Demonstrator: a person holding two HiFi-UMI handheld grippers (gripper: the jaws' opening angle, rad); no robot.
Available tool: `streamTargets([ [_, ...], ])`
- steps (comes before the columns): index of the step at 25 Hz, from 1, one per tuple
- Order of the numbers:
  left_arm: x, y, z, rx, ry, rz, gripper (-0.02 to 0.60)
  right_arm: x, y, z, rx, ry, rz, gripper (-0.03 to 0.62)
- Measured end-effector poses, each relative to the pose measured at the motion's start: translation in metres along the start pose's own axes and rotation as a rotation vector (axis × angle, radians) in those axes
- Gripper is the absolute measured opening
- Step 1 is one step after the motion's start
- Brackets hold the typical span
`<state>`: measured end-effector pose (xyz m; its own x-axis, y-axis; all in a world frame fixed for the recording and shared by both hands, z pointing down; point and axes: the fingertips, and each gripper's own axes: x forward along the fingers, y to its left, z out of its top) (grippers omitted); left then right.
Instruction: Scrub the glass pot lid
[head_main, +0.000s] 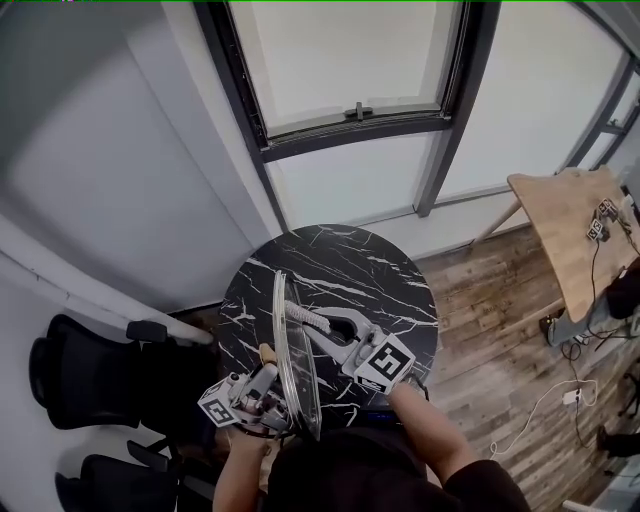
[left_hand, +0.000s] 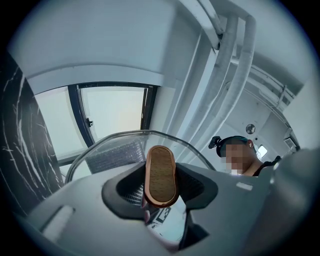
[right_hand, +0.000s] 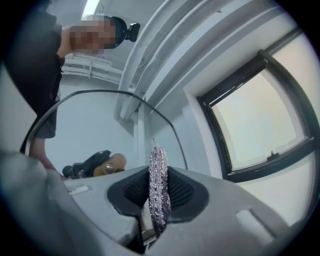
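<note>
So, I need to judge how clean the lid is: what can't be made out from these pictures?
- Head view: the glass pot lid stands edge-on, so its faces and any dirt don't show.
- Right gripper view: whether the metal scrubber touches the glass; the right hand-held gripper covers its lower part.
- Left gripper view: the left hand-held gripper hides where the wooden knob joins the lid.

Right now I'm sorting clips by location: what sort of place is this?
Probably an office corner: a round black marble-patterned table, black office chairs and a large dark-framed window.
</note>
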<state>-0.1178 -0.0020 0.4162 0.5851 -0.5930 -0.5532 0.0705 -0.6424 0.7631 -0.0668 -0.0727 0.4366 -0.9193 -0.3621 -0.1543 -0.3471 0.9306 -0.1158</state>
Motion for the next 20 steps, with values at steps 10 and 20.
streamTargets([
  [10, -0.004, -0.004, 0.007, -0.037, -0.073, -0.041, 0.179, 0.002, 0.01, -0.024, 0.055, 0.052, 0.039, 0.074],
  [20, -0.017, 0.0, 0.026, -0.016, -0.115, -0.012, 0.179, -0.067, 0.132, -0.024, 0.175, 0.138, 0.369, 0.074],
])
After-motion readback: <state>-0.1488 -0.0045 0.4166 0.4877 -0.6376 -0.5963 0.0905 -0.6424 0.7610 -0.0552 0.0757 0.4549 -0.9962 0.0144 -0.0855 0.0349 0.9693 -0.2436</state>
